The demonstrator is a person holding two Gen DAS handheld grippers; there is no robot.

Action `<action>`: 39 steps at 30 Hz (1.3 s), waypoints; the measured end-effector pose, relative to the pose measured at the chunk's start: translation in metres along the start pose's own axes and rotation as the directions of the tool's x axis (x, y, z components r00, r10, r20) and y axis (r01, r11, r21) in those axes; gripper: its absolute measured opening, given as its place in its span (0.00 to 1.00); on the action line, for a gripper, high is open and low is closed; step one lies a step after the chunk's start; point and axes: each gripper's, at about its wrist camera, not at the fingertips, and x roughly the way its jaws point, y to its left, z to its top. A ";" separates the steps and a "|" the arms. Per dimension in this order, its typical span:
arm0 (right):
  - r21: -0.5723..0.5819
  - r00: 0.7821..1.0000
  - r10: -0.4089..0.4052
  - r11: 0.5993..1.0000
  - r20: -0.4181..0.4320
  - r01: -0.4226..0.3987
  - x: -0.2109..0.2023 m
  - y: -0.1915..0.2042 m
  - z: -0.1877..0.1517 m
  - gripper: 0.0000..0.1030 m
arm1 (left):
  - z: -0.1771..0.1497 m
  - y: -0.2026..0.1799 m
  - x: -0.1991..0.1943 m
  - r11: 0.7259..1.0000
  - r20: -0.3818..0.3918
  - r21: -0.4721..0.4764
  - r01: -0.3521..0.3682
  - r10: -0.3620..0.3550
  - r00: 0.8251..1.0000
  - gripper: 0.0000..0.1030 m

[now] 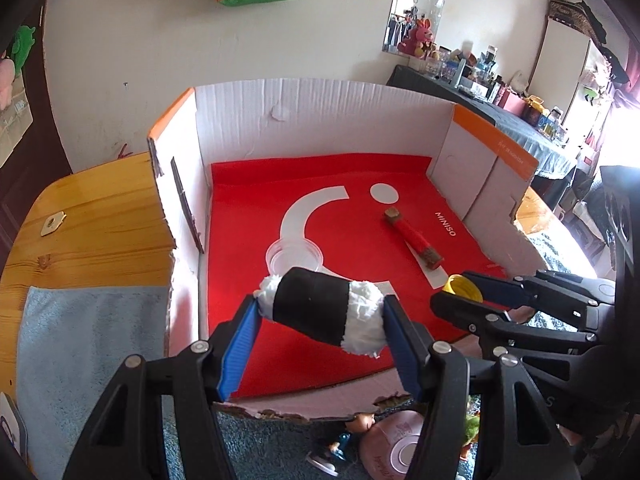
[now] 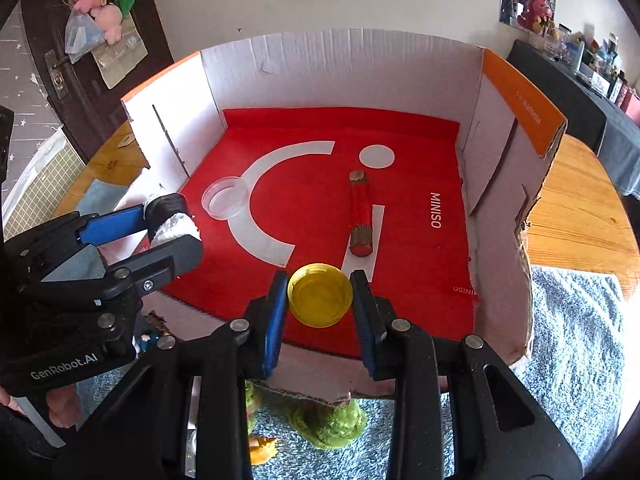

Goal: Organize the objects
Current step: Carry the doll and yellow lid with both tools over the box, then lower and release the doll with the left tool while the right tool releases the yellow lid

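Note:
My left gripper (image 1: 320, 310) is shut on a black roll with white fluffy ends (image 1: 316, 308), held by its two ends above the front of the red mat (image 1: 248, 184) inside the white cardboard box (image 1: 320, 112). My right gripper (image 2: 320, 294) is shut on a yellow round lid (image 2: 320, 294), also over the mat's front edge. In the left wrist view the right gripper (image 1: 456, 294) and its yellow lid (image 1: 462, 290) sit to the right. In the right wrist view the left gripper (image 2: 172, 220) with the roll (image 2: 170, 216) sits to the left. A red stick with bark ends (image 2: 360, 214) and a clear plastic lid (image 2: 225, 197) lie on the mat.
The box stands on a wooden table (image 1: 100, 208) with a light blue cloth (image 1: 88, 340) at its left. The box's front wall is low and torn (image 1: 280, 404). Below it, a blue carpet (image 2: 576, 344) holds toys, a green plush (image 2: 332, 420) among them.

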 end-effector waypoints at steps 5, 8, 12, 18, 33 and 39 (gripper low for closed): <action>-0.006 1.000 -0.009 1.000 -0.021 0.008 0.006 0.000 0.002 0.29 | 0.001 0.002 0.008 1.000 -0.020 -0.005 -0.007 0.007 1.000 0.62; -0.007 0.999 -0.010 1.000 -0.031 0.009 0.010 0.000 0.004 0.29 | 0.002 0.003 0.013 1.000 -0.022 -0.006 -0.016 0.016 1.000 0.62; -0.001 0.999 -0.016 1.000 -0.033 0.016 0.015 -0.003 0.006 0.29 | 0.006 0.003 0.020 1.000 -0.026 -0.006 -0.027 0.027 0.999 0.62; 0.011 0.999 -0.032 0.999 -0.037 0.033 0.022 -0.009 0.008 0.29 | 0.010 0.003 0.023 0.999 -0.020 -0.006 -0.042 0.042 0.999 0.62; 0.040 0.997 -0.077 0.996 -0.025 0.078 0.024 -0.024 0.015 0.29 | 0.011 -0.001 0.044 1.000 -0.057 -0.018 -0.004 0.003 0.998 0.62; 0.041 0.997 -0.075 0.996 -0.018 0.075 0.026 -0.025 0.017 0.29 | 0.010 -0.001 0.046 1.000 -0.058 -0.022 -0.005 0.003 0.998 0.62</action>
